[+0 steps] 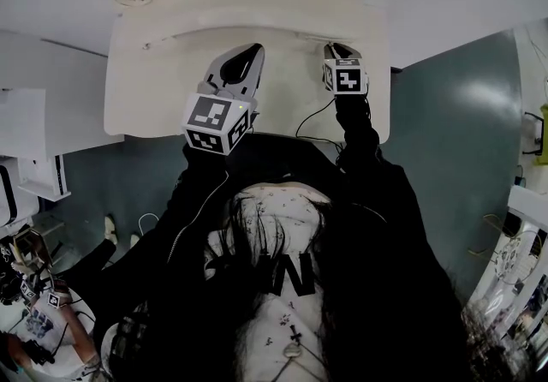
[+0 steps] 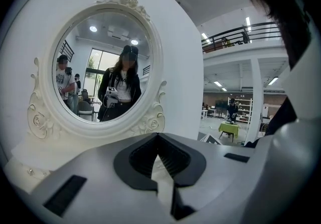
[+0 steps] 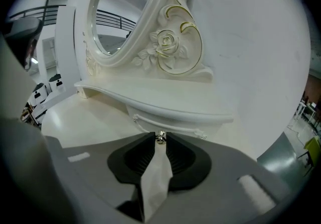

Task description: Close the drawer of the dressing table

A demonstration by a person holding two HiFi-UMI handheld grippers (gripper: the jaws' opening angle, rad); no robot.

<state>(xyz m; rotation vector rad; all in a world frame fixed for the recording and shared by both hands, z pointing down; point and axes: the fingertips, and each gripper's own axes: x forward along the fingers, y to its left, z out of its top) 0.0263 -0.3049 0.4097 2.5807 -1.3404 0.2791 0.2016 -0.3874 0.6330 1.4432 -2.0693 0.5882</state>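
Left gripper hangs over the white dressing table, just left of the other gripper. In the left gripper view we see its fingers pressed together at the tips with nothing between them. Beyond them stands the oval mirror in a carved white frame, with a person reflected in it.

Right gripper is at the back of the table top. In the right gripper view we note a small drawer under the raised shelf, below the rose carving of the mirror frame. The drawer's small metal knob sits right between the fingertips. The fingers are nearly together, one on each side of the knob, pinching it at their very ends. We cannot tell whether the drawer front sits flush with the shelf or stands out a little.
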